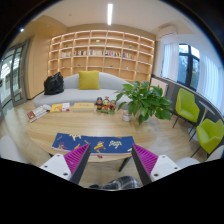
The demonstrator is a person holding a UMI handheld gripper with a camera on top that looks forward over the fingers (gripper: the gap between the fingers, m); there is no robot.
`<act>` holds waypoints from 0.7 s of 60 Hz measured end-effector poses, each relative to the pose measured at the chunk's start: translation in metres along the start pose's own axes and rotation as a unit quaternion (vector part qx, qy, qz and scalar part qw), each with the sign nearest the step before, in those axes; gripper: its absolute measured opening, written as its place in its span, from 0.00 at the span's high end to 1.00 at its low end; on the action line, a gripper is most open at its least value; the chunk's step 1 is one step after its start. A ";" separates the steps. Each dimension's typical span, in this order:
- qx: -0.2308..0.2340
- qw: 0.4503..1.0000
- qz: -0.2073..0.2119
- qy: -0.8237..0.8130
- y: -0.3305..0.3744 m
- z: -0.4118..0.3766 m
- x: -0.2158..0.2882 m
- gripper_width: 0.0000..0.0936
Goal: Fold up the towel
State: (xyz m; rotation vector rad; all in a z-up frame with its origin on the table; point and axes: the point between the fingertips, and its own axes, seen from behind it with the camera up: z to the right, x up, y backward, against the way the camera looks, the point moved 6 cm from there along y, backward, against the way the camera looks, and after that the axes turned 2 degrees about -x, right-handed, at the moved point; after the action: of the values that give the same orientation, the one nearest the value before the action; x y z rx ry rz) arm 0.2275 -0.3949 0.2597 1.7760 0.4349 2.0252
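A blue towel (95,143) with small coloured pictures lies flat at the near edge of a light wooden table (60,122). My gripper (108,162) is held above and just short of it. The fingers are wide open, with the magenta pads (74,157) apart at either side, and nothing is between them. The towel is just ahead of the fingertips, reaching roughly from one finger to the other.
A potted green plant (143,100) stands on the table at the right, with small toys (104,104) and books (48,110) further back. A grey sofa (78,92) with a yellow cushion and a bookshelf (100,52) are beyond. Green chairs (187,104) stand right. Grey checked fabric (110,186) shows below the fingers.
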 end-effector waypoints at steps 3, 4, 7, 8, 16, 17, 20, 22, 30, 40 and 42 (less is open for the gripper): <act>-0.001 1.000 -0.002 0.002 -0.001 0.000 -0.001 0.09; 0.000 1.000 -0.003 0.002 0.001 0.000 -0.003 0.08; 0.000 1.000 -0.007 0.005 -0.002 -0.003 -0.007 0.09; 0.000 1.000 -0.008 0.006 -0.005 -0.006 -0.008 0.09; 0.001 1.000 -0.027 0.015 -0.016 -0.019 -0.030 0.09; 0.003 0.999 -0.030 0.015 -0.017 -0.025 -0.035 0.09; 0.013 0.999 -0.043 0.014 -0.022 -0.040 -0.049 0.09; 0.023 0.998 -0.053 0.012 -0.026 -0.052 -0.058 0.09; 0.069 0.994 -0.081 0.010 -0.045 -0.116 -0.089 0.09; 0.119 0.990 -0.078 0.012 -0.084 -0.207 -0.094 0.08; 0.128 0.989 -0.079 0.008 -0.095 -0.223 -0.090 0.08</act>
State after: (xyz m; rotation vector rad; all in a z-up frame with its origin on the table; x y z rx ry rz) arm 0.0254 -0.3495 0.1046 1.8052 0.8452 1.9454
